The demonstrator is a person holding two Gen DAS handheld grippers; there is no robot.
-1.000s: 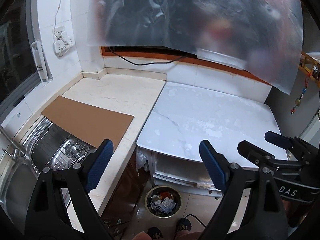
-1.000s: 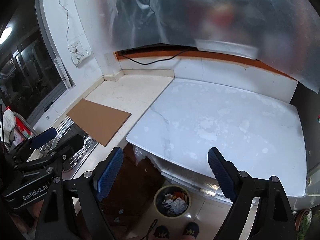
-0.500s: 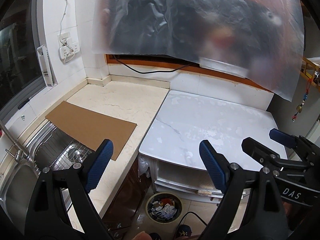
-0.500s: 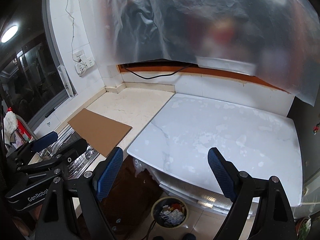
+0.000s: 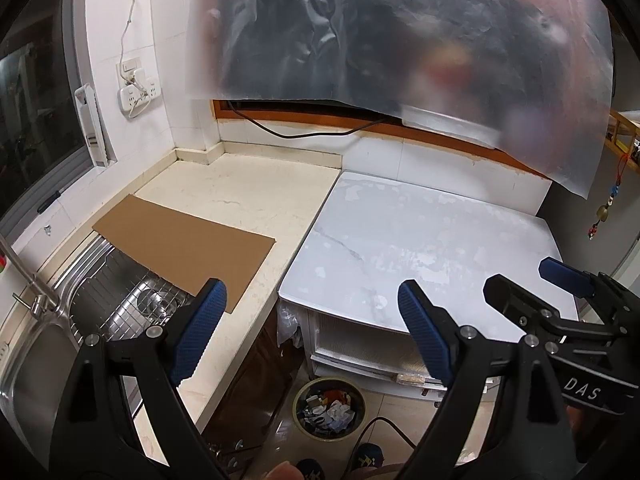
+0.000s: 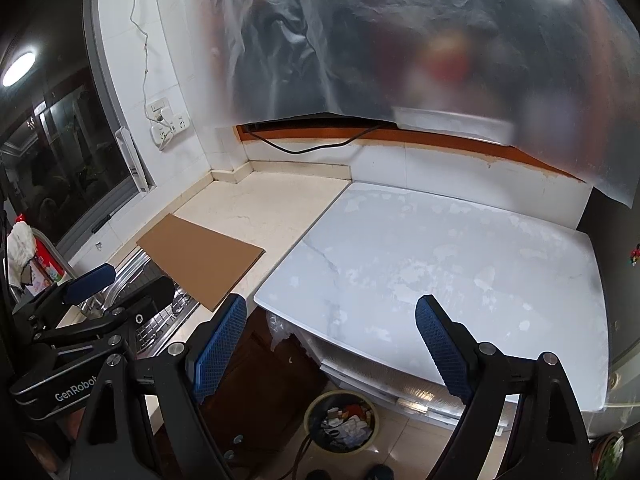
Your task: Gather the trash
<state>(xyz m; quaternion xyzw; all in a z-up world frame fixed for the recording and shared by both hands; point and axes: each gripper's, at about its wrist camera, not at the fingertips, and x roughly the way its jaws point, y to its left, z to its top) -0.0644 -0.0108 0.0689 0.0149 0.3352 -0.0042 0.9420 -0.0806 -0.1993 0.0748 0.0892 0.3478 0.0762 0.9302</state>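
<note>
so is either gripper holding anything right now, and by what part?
Nothing held. Left gripper and right gripper are both open, with nothing between the fingers.

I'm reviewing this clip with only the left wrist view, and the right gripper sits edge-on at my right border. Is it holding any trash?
Observer: No. In the right wrist view the right gripper has its fingers wide apart with nothing between them.
Operator: Anything at the far left, by the window, that I miss?
Observer: Yes, a white cloth draped over a red package at the frame's left edge.
</note>
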